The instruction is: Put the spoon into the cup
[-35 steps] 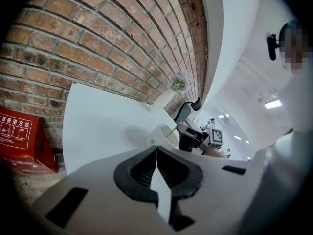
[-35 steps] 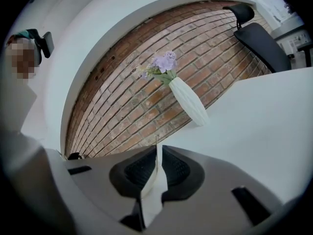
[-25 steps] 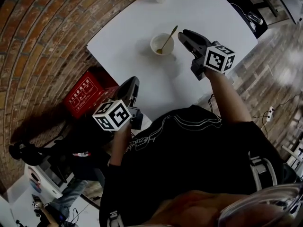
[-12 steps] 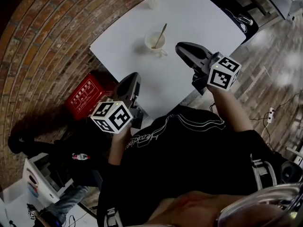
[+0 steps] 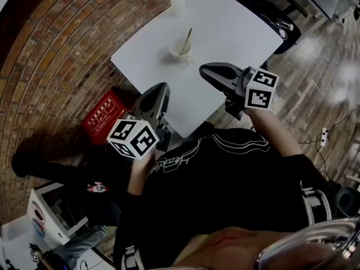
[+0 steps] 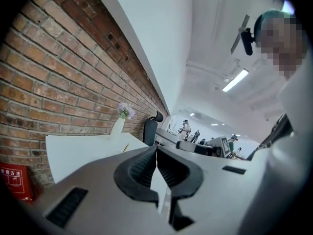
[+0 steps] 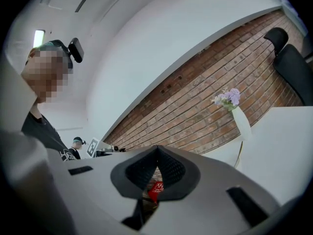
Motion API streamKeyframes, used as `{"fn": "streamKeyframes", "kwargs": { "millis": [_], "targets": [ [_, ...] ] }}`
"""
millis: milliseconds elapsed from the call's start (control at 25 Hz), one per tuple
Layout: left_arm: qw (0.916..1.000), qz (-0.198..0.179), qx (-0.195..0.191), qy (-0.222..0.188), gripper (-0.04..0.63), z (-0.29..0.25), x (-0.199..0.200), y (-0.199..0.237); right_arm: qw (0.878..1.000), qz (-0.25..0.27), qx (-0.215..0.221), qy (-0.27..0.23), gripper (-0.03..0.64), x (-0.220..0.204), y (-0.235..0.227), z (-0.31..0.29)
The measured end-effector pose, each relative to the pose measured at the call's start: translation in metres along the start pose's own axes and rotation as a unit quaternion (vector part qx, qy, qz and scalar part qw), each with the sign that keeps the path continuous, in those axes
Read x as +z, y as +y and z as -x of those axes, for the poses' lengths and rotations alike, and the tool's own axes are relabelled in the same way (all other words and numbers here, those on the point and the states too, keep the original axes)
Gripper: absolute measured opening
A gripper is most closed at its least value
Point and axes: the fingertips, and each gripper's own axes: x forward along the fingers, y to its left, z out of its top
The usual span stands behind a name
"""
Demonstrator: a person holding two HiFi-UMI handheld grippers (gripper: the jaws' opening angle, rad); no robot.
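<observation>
Spoon (image 5: 186, 39) in cup (image 5: 179, 54) on table (image 5: 230, 32)

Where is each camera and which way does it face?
Head view: on the person's head, looking steeply down at table, cup and spoon; left gripper, right gripper, arms, chest show.
Left gripper view: rides that gripper, looking past shut jaws toward the brick wall; person's head shows.
Right gripper view: rides that gripper, jaws just closed empty, facing that wall; head too.
Shared: both gripper views show the vase.

Nothing reads clearly: white characters on the red box (image 5: 104, 116) and script on the black shirt (image 5: 169, 165) are illegible
</observation>
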Motion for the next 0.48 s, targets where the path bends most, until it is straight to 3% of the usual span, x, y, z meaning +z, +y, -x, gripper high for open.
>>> {"fn": "streamKeyframes", "kwargs": {
  "millis": [200,480],
  "targets": [
    [1.0000,-0.002,-0.007,-0.002,0.005,0.008,0.002,-0.014,1.000,0.016,0.017,0.010,-0.003,-0.008,0.024,0.000],
    [0.9998,-0.009,-0.015,-0.004,0.005,0.016,0.000,-0.026,0.999,0.035,0.007,0.011,-0.003,-0.011,0.034,0.005]
  ]
}}
